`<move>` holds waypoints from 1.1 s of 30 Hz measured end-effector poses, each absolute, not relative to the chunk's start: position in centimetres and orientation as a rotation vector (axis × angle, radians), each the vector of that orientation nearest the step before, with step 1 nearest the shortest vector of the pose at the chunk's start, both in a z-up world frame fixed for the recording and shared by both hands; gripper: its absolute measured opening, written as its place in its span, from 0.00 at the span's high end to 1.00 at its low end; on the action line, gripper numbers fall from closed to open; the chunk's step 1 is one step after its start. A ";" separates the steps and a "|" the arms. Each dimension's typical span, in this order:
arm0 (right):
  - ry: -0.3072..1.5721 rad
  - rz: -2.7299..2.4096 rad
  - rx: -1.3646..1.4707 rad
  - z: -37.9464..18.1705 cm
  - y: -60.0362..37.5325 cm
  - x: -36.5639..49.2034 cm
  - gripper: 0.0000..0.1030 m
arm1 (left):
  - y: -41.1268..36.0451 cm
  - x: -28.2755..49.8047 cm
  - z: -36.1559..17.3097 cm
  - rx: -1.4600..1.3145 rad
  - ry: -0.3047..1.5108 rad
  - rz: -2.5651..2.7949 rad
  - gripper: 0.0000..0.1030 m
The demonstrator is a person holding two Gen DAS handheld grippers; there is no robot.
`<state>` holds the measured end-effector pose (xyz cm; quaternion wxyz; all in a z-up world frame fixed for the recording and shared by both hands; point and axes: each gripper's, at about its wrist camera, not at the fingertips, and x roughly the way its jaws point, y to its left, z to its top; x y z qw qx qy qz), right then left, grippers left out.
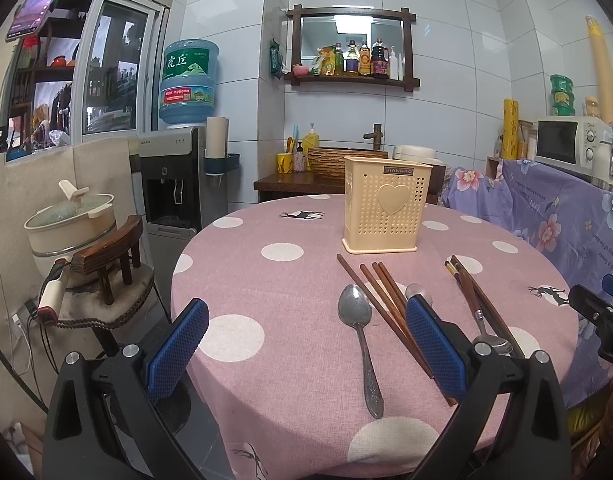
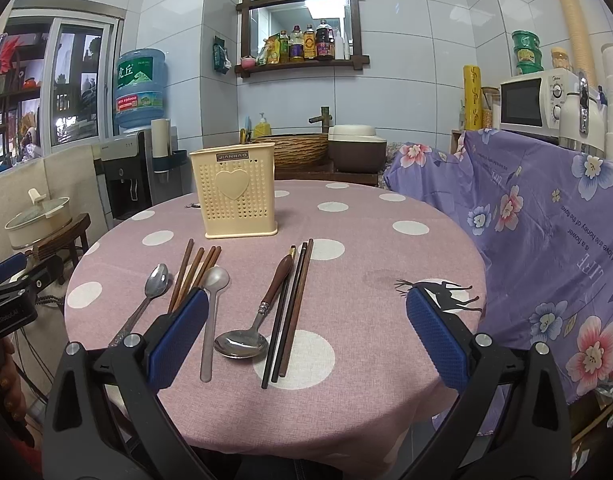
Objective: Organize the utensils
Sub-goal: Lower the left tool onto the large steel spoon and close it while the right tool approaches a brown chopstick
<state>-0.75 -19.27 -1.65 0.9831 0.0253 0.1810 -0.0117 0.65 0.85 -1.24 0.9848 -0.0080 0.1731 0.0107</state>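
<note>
A cream perforated utensil holder stands upright at the back of the round pink table. In front of it lie a metal spoon, brown chopsticks, a pale long-handled spoon, a wooden-handled spoon and darker chopsticks. My left gripper hovers open over the table's near left edge. My right gripper is open above the wooden-handled spoon and dark chopsticks. Neither holds anything.
A purple floral cloth drapes a counter right of the table, with a microwave on it. A water dispenser and a chair carrying a pot stand to the left. A sink counter is behind the table.
</note>
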 end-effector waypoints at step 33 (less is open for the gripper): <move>0.757 -0.024 0.046 -4.6 -21.8 13.2 0.21 | 0.2 11.9 -2.8 0.106 0.695 -0.064 0.13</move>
